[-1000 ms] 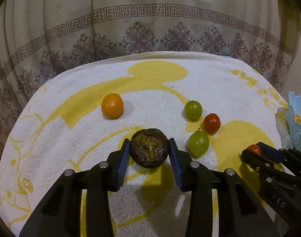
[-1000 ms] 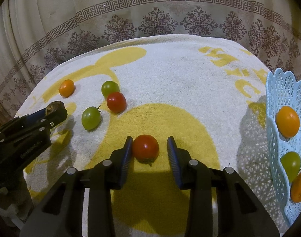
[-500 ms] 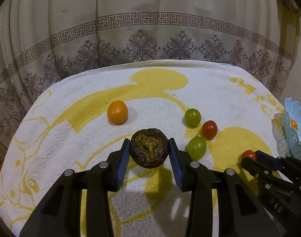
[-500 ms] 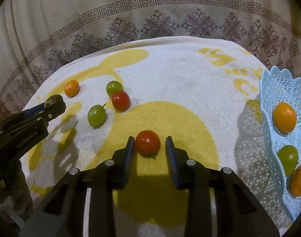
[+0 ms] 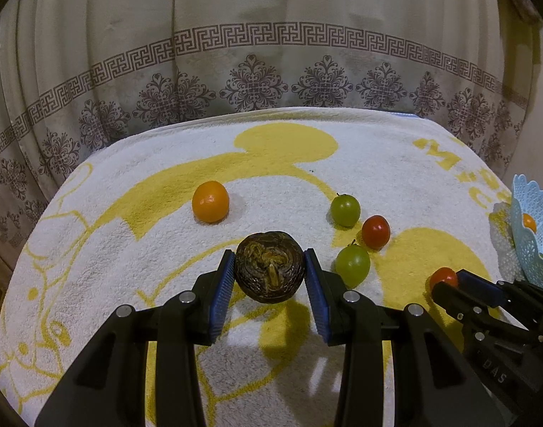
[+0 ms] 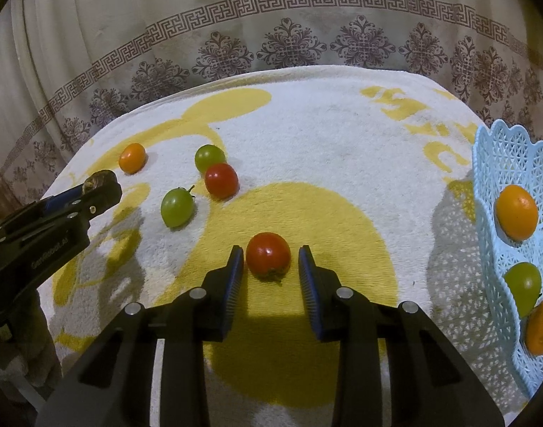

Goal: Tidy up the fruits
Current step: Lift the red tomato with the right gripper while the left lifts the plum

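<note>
My left gripper (image 5: 269, 272) is shut on a dark brown wrinkled fruit (image 5: 269, 267) and holds it above the towel; it also shows in the right wrist view (image 6: 100, 181). My right gripper (image 6: 270, 265) is open around a red tomato (image 6: 268, 256) that rests on the towel, with small gaps to both pads. Loose on the towel lie an orange (image 5: 210, 201), two green tomatoes (image 5: 345, 210) (image 5: 352, 265) and another red tomato (image 5: 375, 231). A light blue lattice basket (image 6: 492, 163) at the right holds an orange (image 6: 516, 211), a green tomato (image 6: 524, 284) and another orange (image 6: 542, 327).
A white towel with yellow print (image 6: 325, 135) covers the table. A patterned curtain (image 5: 271, 53) hangs close behind its far edge. The basket stands at the towel's right edge.
Both grippers have risen and drawn back a little. The left lifted the brown fruit higher. The right jaws have narrowed slightly around the red tomato.
</note>
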Tool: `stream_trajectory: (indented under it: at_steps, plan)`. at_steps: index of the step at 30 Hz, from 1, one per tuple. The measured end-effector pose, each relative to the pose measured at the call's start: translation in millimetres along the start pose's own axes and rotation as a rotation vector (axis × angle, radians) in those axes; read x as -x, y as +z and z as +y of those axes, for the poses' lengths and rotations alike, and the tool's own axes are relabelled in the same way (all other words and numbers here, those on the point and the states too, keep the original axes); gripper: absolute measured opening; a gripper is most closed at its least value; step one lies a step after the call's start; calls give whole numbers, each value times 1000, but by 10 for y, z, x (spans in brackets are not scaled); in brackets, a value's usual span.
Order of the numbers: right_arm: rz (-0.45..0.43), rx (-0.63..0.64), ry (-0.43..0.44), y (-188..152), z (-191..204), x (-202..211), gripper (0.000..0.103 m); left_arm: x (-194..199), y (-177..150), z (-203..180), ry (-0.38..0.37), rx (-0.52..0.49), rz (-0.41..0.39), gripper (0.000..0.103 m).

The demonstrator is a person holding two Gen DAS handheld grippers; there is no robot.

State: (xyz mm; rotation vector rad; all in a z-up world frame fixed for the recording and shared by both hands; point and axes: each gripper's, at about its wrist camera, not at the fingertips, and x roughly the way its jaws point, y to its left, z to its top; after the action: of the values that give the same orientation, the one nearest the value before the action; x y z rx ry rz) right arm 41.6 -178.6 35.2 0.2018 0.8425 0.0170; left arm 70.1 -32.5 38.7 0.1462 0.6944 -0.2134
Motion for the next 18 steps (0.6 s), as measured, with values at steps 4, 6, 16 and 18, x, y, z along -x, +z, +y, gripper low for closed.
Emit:
stream_trajectory:
  at_steps: [4,6,16,18]
  plan:
    - [0,-1,1,-1,-6,-2,33,1,2,-2,-1,4,2,39]
    - [4,1,-2,4,-1,-19,33,3,1,-4,-2,5,3,39]
    - [23,37,-29,13,66,-110,27,36,3,-30,-13,4,1,39]
    - [21,32,-24,6,58,-100,27,45,8,-24,-17,7,-1,39]
